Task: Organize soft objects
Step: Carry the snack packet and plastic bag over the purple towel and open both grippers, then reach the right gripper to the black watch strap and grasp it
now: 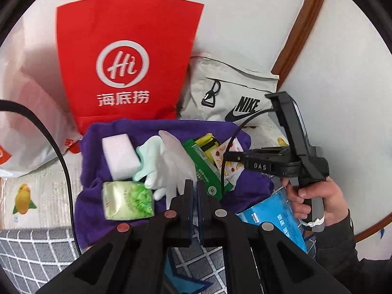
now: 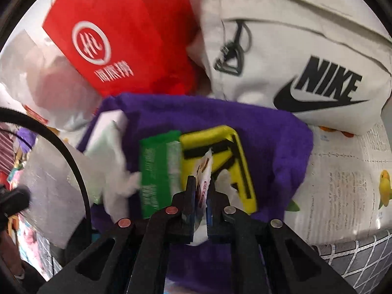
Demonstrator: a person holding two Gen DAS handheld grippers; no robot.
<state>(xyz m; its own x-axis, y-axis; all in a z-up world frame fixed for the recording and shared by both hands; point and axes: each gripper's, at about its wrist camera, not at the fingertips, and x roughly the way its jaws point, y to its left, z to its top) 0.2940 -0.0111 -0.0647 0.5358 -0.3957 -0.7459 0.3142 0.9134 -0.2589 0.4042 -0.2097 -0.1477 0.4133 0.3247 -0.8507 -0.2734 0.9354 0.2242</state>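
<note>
A purple towel (image 1: 110, 171) lies on the floor mat with a white sponge block (image 1: 120, 155), white gloves (image 1: 166, 161), a green tissue pack (image 1: 127, 201), a green packet (image 1: 205, 171) and a yellow item (image 2: 220, 152) on it. My left gripper (image 1: 193, 183) is shut and empty, just over the gloves' fingertips. My right gripper (image 2: 201, 183) is shut on a small white printed sachet (image 2: 203, 178), which also shows in the left wrist view (image 1: 230, 161), held above the green packet and the yellow item.
A red paper bag (image 1: 127, 58) stands behind the towel. A grey Nike pouch (image 1: 227, 90) lies to its right. A white plastic bag (image 1: 29, 112) lies left. A blue pack (image 1: 274, 218) lies at the towel's right edge. A wooden frame (image 1: 301, 24) runs behind.
</note>
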